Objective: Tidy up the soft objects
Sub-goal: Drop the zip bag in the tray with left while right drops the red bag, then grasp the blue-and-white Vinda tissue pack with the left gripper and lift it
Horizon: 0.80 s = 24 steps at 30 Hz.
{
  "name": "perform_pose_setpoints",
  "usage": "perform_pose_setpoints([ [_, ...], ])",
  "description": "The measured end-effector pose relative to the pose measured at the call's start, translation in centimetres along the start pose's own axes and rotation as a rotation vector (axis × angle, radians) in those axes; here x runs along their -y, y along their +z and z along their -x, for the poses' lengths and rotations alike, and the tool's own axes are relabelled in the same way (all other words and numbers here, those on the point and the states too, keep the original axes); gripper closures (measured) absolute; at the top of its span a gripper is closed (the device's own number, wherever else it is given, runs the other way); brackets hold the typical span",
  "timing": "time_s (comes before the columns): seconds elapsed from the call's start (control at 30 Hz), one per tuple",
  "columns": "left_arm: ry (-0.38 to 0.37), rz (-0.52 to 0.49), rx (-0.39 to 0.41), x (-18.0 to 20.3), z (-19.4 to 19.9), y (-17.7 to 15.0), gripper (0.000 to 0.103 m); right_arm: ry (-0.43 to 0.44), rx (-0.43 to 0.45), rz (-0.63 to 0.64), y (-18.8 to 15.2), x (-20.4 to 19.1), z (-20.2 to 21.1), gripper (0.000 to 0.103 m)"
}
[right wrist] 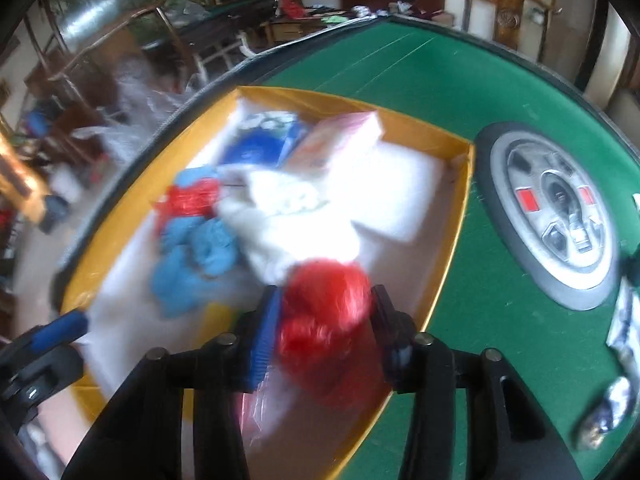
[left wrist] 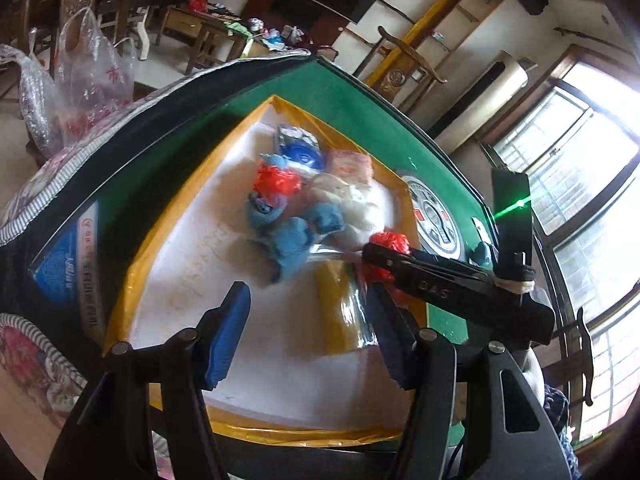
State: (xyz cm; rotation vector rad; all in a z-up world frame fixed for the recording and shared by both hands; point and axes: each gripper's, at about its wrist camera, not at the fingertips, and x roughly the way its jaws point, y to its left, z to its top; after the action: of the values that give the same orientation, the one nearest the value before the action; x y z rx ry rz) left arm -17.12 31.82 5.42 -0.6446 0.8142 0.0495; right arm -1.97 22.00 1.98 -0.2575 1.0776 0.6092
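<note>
status: most soft items already lie inside the yellow-walled box [right wrist: 460,216] on the green worktop [right wrist: 400,72]: blue cloths [right wrist: 192,256], a white cloth [right wrist: 288,216] and a red bundle [right wrist: 188,198]. the right gripper [right wrist: 324,316] has its fingers clamped on a red bag [right wrist: 324,300] above the near part of the box, not yet released. the left gripper [left wrist: 308,336] hangs with fingers apart, empty. clearance: bare white floor remains near the front wall; the box walls limit sideways travel.

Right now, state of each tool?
Left tool: open, holding nothing.
Right tool: shut on the red plastic bag, over the yellow box.
</note>
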Motion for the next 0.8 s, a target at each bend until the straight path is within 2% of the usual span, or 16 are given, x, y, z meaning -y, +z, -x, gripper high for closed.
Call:
perform_pose_setpoints([
  [0.1,0.009,-0.033,0.018,0.8,0.3,-0.2,0.043,-0.064,0.058,0.052,-0.7,-0.9,1.9,0.056],
  [0.13,0.014,-0.04,0.024,0.9,0.3,-0.2,0.043,-0.088,0.09,0.078,-0.9,-1.2,2.8,0.049],
  [0.17,0.019,-0.047,0.03,1.1,0.3,-0.2,0.043,-0.123,0.128,0.106,-1.2,-1.6,3.9,0.043],
  [0.27,0.032,-0.057,0.042,1.5,0.4,-0.3,0.042,-0.247,0.237,0.167,-2.1,-2.0,7.0,0.034],
  [0.37,0.039,-0.059,0.036,1.9,0.2,-0.5,0.042,-0.344,0.31,0.184,-3.2,-1.2,9.3,0.031],
  [0.53,0.045,-0.089,0.027,4.0,-0.1,-1.2,0.043,-0.392,0.324,0.122,-4.1,1.9,10.7,0.031],
  [0.8,0.021,-0.19,-0.007,9.7,-1.3,-2.6,0.043,-0.445,0.32,-0.026,-7.4,9.7,12.9,0.031],
])
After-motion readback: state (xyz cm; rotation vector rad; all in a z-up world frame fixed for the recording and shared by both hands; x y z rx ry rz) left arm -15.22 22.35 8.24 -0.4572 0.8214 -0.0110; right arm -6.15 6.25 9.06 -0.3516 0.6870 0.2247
